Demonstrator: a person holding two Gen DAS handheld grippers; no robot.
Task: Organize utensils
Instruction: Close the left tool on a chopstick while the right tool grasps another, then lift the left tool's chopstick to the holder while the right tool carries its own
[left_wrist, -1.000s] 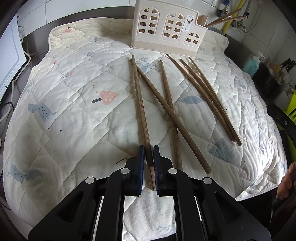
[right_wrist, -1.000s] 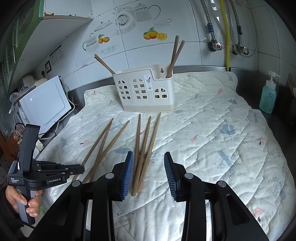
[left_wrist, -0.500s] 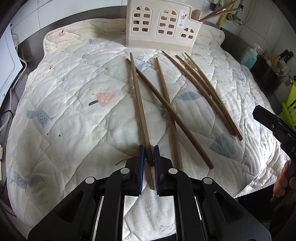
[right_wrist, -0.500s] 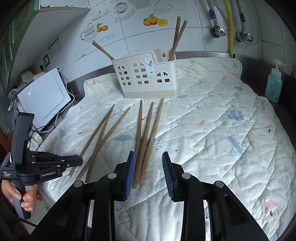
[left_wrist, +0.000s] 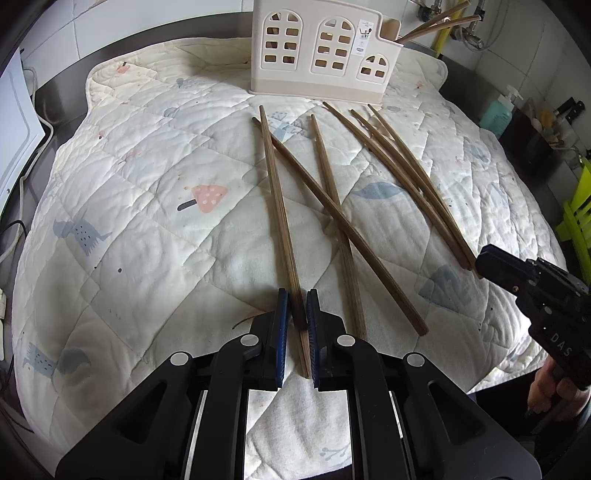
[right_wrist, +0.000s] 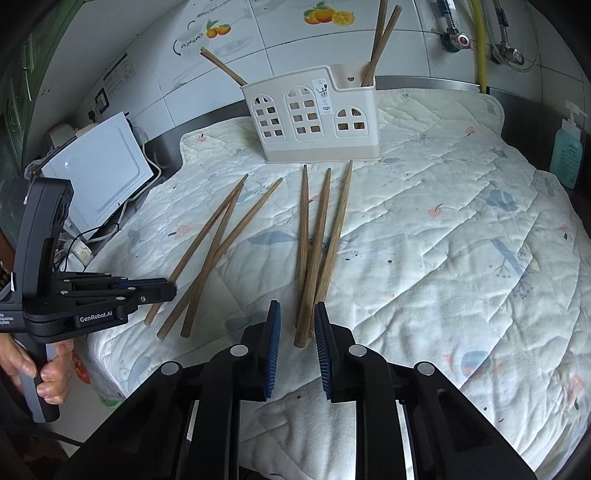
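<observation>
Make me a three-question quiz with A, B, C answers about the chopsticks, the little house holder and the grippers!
1. Where does the holder stand?
A. on the quilt's far end
B. on the floor
C. on the white appliance

2. How many chopsticks lie on the quilt?
A. two
B. six
C. ten

3. What is the left gripper doing?
A. wide open
B. shut on a chopstick
C. holding the soap bottle

Answers: 1 A, it sits behind the chopsticks on the quilt. 2 B, three at left, three at right. 3 B, its blue pads pinch the leftmost chopstick.
</observation>
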